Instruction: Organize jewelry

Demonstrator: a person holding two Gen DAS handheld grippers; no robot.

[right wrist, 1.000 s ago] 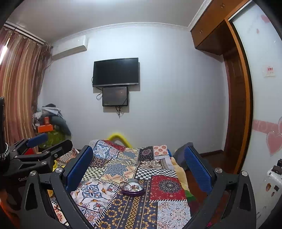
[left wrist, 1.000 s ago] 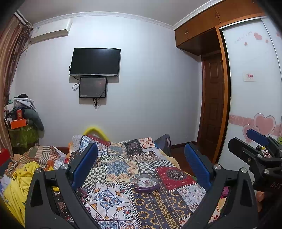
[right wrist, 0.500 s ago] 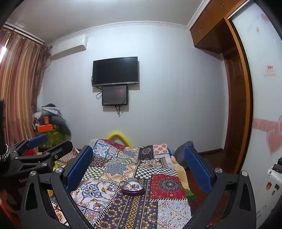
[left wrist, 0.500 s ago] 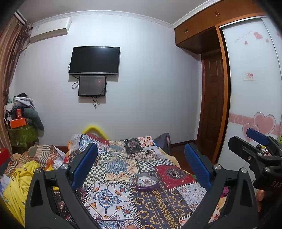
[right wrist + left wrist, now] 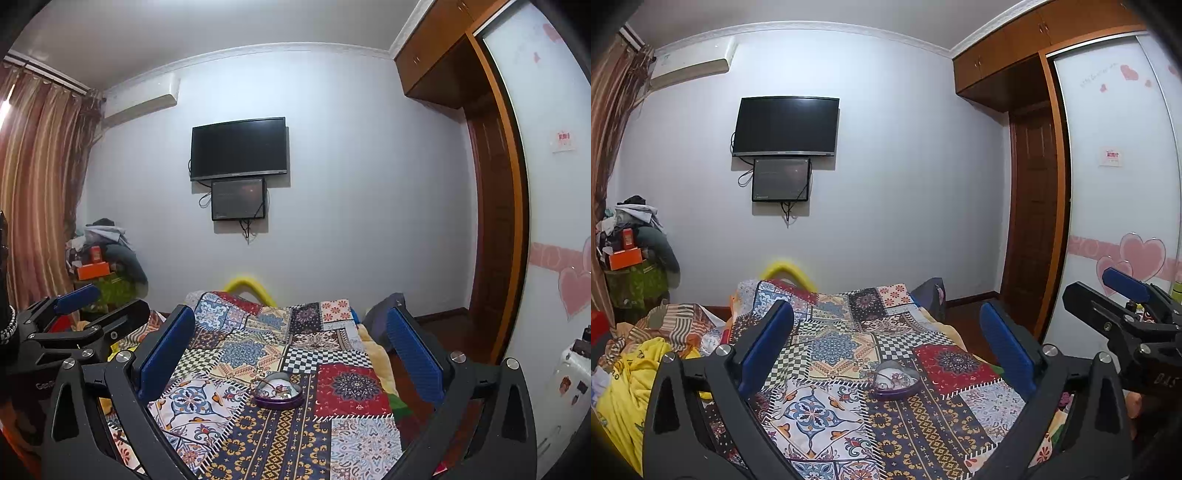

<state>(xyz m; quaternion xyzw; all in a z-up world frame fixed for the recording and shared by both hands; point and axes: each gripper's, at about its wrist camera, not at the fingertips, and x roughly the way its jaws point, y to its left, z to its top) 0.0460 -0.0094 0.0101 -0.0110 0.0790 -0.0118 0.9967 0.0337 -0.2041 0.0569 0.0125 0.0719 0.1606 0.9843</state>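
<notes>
A pale-walled bedroom holds a bed (image 5: pixel 849 424) covered by a patchwork quilt (image 5: pixel 280 435) of many colours. On the far wall hangs a dark television (image 5: pixel 785 126) with a smaller screen (image 5: pixel 781 180) just under it. A heap of clothes (image 5: pixel 635 347) lies along the bed's left edge. The left claw (image 5: pixel 886 343) hangs above the bed with its blue pads spread wide and nothing between them; the right claw (image 5: pixel 291 343) is likewise wide and empty. Near the middle of the quilt sits a small purple heart-shaped jewelry box (image 5: pixel 895 380) with a clear lid, untouched by either claw; some small pieces show inside, too small to name.
</notes>
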